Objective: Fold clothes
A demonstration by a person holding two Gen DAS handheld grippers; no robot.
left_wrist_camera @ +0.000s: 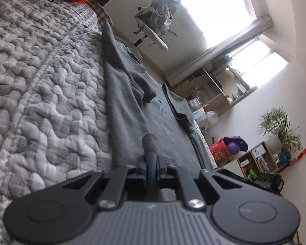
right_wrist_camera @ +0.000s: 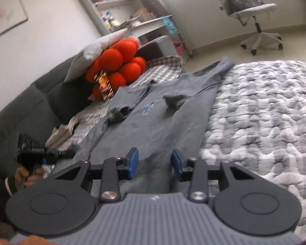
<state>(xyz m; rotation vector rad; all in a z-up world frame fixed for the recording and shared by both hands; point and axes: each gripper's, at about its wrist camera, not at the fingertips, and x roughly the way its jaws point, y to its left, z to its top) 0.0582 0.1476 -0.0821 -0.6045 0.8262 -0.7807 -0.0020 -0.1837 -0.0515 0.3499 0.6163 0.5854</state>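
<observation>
One grey T-shirt (right_wrist_camera: 153, 122) lies spread on the bed, on the strip between the quilt (right_wrist_camera: 265, 112) and the edge of the bed nearest the sofa, its collar end toward the orange cushion (right_wrist_camera: 120, 65) at the head of the bed. Both sleeves look turned in over the body, so the fold appears begun but far from finished: the hem end has yet to come up over the chest, by my reading. The left tongs (left_wrist_camera: 151, 159) are closed on a bunched ridge of the shirt's fabric near the hem. The right tongs (right_wrist_camera: 155, 159) stand apart over the same hem, with cloth lying between the blue pads (right_wrist_camera: 133, 159) but not pinched. Counted: one shirt, one quilt, one orange cushion, one pillow (right_wrist_camera: 95, 51), one white office chair (right_wrist_camera: 253, 14), two tongs.
</observation>
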